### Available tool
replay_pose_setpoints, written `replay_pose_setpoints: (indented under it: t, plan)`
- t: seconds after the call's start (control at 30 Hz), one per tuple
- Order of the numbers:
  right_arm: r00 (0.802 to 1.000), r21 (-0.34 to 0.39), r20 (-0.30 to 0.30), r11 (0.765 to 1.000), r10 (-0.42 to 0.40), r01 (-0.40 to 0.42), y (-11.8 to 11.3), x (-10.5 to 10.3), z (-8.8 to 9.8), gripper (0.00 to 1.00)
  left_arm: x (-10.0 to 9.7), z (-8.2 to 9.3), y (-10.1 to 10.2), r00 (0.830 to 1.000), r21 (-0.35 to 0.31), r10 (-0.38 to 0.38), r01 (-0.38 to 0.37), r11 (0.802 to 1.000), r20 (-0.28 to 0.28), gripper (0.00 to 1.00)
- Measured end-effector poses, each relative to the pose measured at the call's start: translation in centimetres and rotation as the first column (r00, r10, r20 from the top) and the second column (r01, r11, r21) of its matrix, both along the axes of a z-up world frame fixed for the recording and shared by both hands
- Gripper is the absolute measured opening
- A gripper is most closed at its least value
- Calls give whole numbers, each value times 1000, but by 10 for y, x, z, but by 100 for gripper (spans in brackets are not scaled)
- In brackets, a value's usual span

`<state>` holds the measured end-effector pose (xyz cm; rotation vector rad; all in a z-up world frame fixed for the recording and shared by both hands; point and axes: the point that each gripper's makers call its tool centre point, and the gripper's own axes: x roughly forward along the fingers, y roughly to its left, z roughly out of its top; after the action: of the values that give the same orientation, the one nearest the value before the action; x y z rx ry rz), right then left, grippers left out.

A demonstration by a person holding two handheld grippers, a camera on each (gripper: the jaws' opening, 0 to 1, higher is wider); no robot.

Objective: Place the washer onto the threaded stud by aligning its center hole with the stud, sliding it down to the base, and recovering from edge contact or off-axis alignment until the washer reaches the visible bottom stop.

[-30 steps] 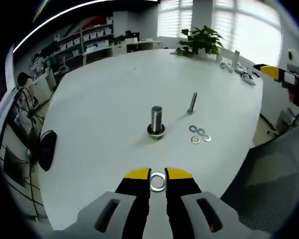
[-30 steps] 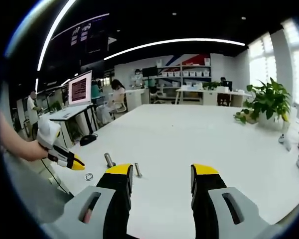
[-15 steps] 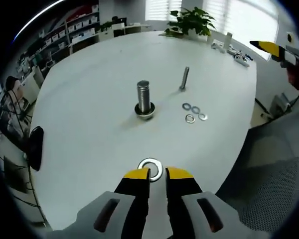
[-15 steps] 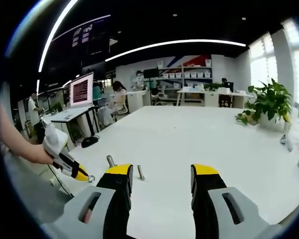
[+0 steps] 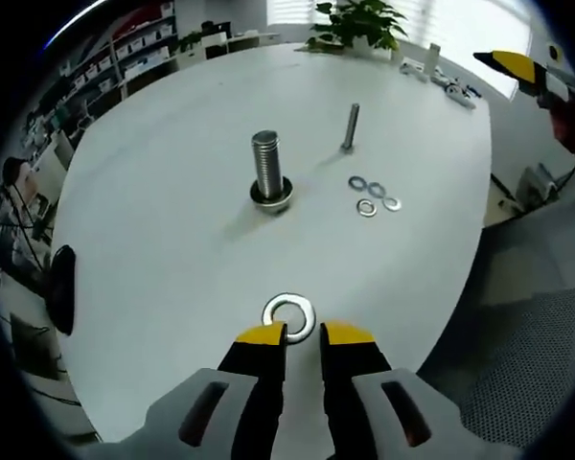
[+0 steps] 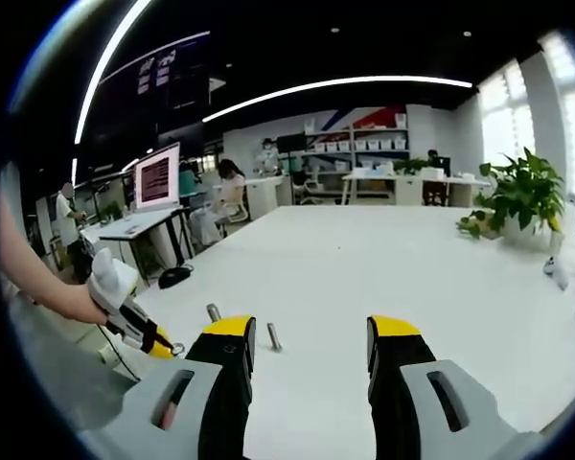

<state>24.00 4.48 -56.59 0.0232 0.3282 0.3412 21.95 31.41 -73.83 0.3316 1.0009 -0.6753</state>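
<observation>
Left gripper view: the left gripper [image 5: 302,334] has its yellow-tipped jaws drawn close together, pinching the near edge of a steel washer [image 5: 289,315] held flat above the white tabletop [image 5: 163,249]. Beyond the washer, toward the middle of the tabletop, the threaded stud [image 5: 267,169] stands upright on its round base. A thinner bolt [image 5: 350,127] stands upright farther back and to the right of the stud. Four small spare washers [image 5: 372,195] lie flat in a loose cluster to the right of the stud, nearer than the thin bolt. A potted plant [image 5: 357,21] sits at the far edge of the tabletop, behind the stud. The right gripper [image 5: 517,69] enters at the upper right, well apart from the stud.

Right gripper view: the right gripper [image 6: 310,340] shows its jaws spread wide with nothing between them, above the tabletop [image 6: 364,259]. The stud [image 6: 213,312] and thin bolt [image 6: 274,335] appear just beyond the left jaw. To the left of the stud, the left gripper [image 6: 163,349], held in a hand [image 6: 72,302], carries the washer [image 6: 176,348] at its tip.
</observation>
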Motion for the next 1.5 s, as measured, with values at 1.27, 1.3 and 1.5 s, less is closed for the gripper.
replay_pose_setpoints:
  t: [1.27,1.3,1.5]
  plan:
    - [999,-29,-19,999,28,-28,3,-1,-10,48,2,-6,-7,939,240,-313,339,910,-140,2]
    - [999,-33,-22,999,28,-29,2,-1,-11,48,3,-6,-7,948,228,-290,313,922,-131,2]
    - [1000,-25,-21,999,19,-19,1,-1,-10,48,3,-6,-7,962,221,-255,272,937,-103,1]
